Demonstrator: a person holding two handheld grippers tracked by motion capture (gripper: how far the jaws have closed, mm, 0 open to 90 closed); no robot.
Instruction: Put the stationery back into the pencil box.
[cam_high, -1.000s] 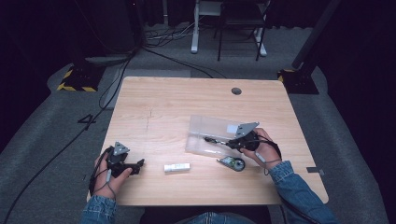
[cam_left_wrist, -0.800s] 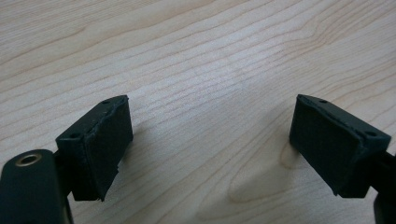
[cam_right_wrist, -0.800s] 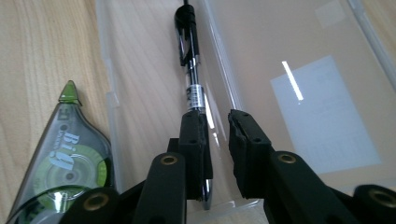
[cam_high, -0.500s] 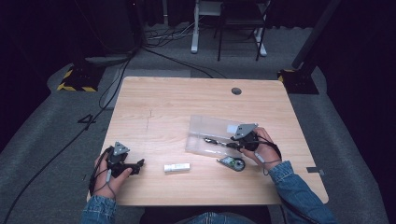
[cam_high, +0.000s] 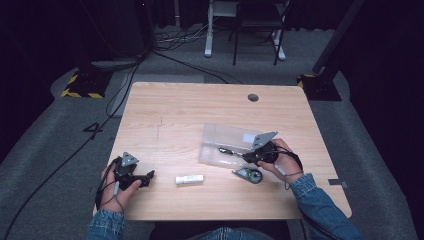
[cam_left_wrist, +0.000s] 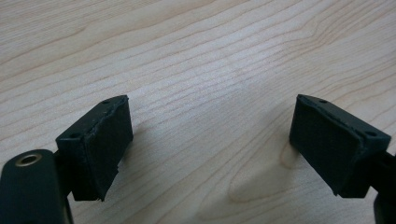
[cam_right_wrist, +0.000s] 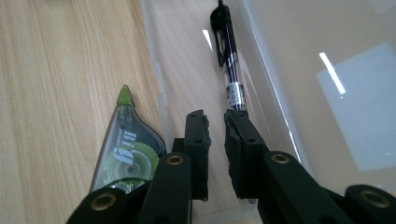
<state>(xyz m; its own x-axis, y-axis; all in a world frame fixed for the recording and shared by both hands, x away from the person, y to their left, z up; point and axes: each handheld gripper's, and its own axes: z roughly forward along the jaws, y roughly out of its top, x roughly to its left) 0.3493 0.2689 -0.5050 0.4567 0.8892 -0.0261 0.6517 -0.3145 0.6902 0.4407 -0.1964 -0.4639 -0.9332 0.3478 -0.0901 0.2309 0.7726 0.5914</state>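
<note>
Left gripper (cam_high: 149, 176): held in the person's left hand (cam_high: 116, 186) low over the near-left part of the table; jaws spread wide with bare wood grain between them in the left gripper view (cam_left_wrist: 210, 140). Nothing grasped.

Right gripper (cam_high: 246, 157): held in the person's right hand (cam_high: 282, 162) at the near-right part of the table, its tips reaching into the clear plastic case. In the right gripper view (cam_right_wrist: 217, 128) the jaws stand nearly together, a narrow gap left between the pads. The near end of the pen meets the tip of one jaw; whether it is pinched cannot be told.

Clear plastic case (cam_high: 227, 140): lies open and flat on the table, right of centre; a pale label shows through one half.

Pen (cam_right_wrist: 229, 60): dark barrel with a clip, lying lengthwise inside the case along its wall.

Correction-tape dispenser (cam_right_wrist: 126, 149): green and translucent, on the wood just outside the case's near edge, beside the right gripper.

Small white stick-shaped item (cam_high: 189, 179): on the table between the two grippers, near the front edge, apart from both.

Table (cam_high: 190, 110): light wood, with a round cable hole (cam_high: 253, 97) toward the far right.

Room: grey carpeted floor (cam_high: 60, 145), dark surroundings, cables on the floor, yellow-and-black hazard-striped bases (cam_high: 80, 87) at the far corners, white furniture legs (cam_high: 209, 30) beyond the table.
</note>
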